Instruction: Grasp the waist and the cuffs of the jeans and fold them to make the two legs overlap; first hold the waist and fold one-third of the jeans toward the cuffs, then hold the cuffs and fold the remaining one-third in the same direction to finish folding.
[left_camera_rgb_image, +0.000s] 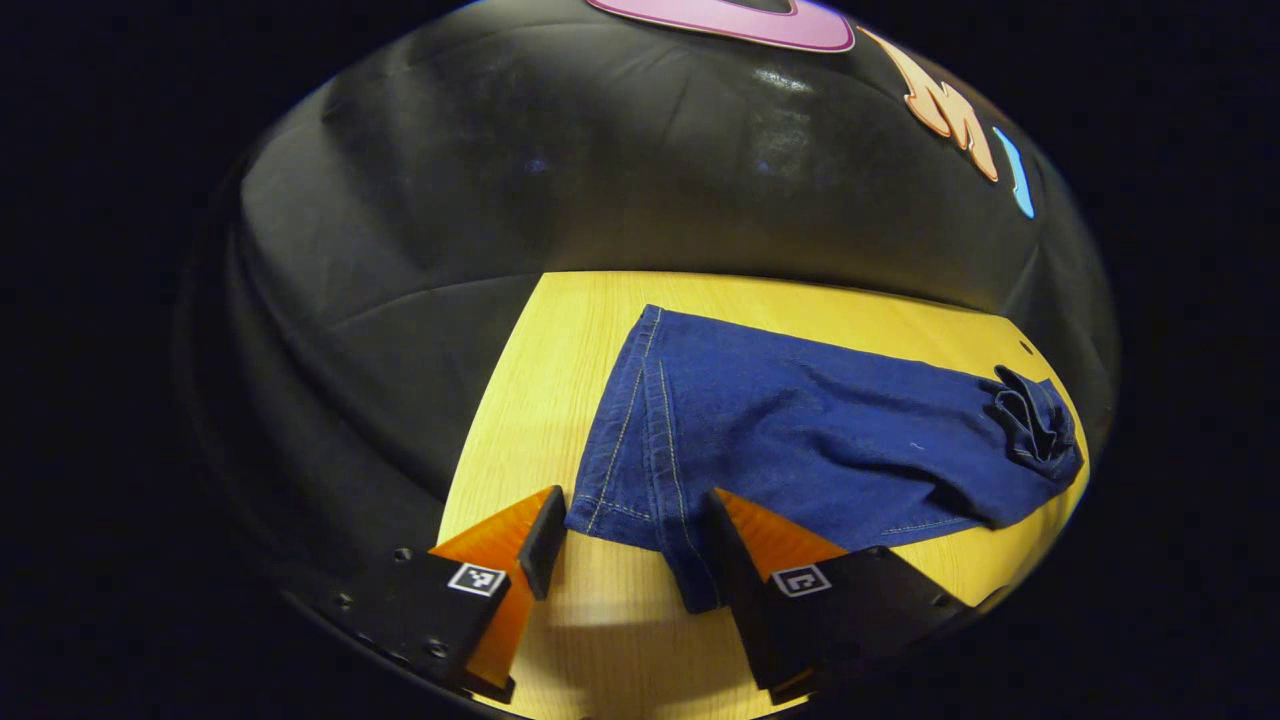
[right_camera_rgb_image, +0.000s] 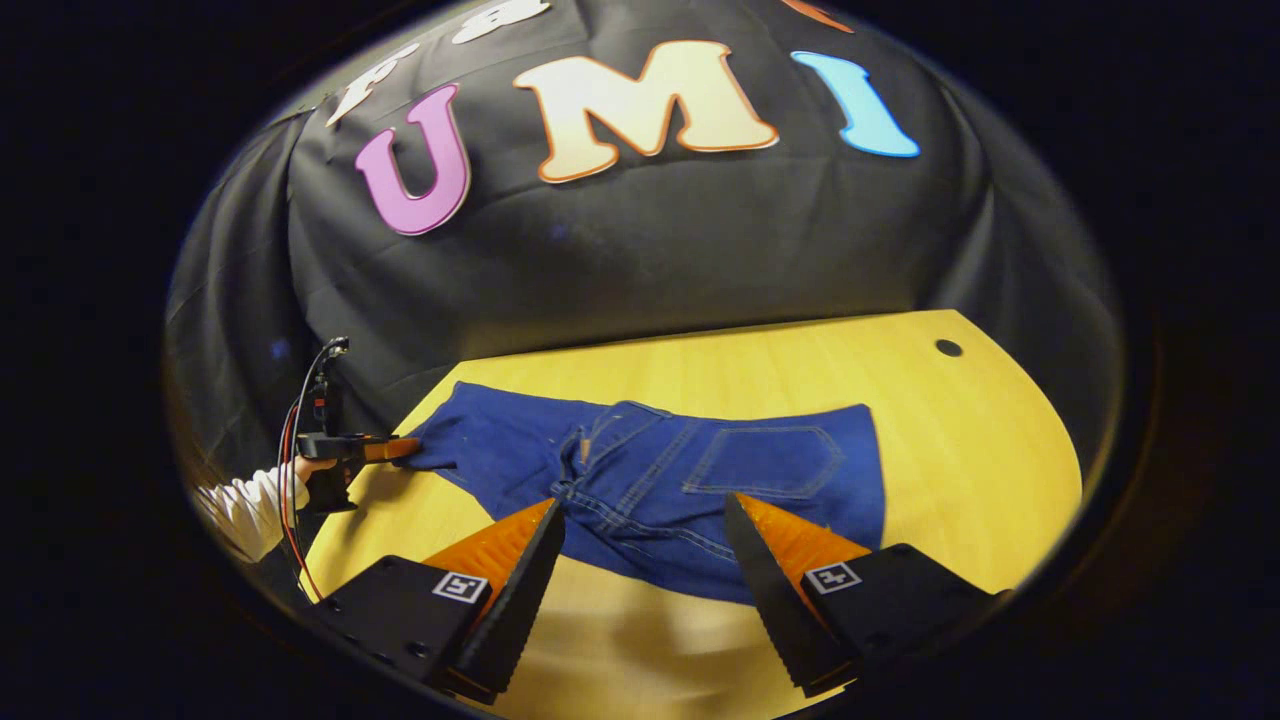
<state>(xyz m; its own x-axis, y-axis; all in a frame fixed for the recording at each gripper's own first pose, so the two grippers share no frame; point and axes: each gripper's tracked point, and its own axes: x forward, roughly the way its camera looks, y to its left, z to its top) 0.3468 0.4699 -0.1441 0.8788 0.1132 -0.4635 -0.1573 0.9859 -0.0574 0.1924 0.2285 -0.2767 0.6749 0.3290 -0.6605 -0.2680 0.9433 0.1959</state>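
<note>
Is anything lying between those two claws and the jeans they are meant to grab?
Nothing visible does. The left gripper is open around the cuffs of the jeans, and the right gripper is open at the waist. Around the jeans there is bare wooden table.

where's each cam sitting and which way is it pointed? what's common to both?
Left gripper view: rides the left gripper, low at the cuff end, looking along the jeans toward the bunched waist; its own open fingers flank the cuffs.
Right gripper view: rides the right gripper, at the waist end, facing the back pocket and booth wall; its own open fingers show, plus the other gripper and a white sleeve far left.
Shared: the jeans and the wooden table.
</note>
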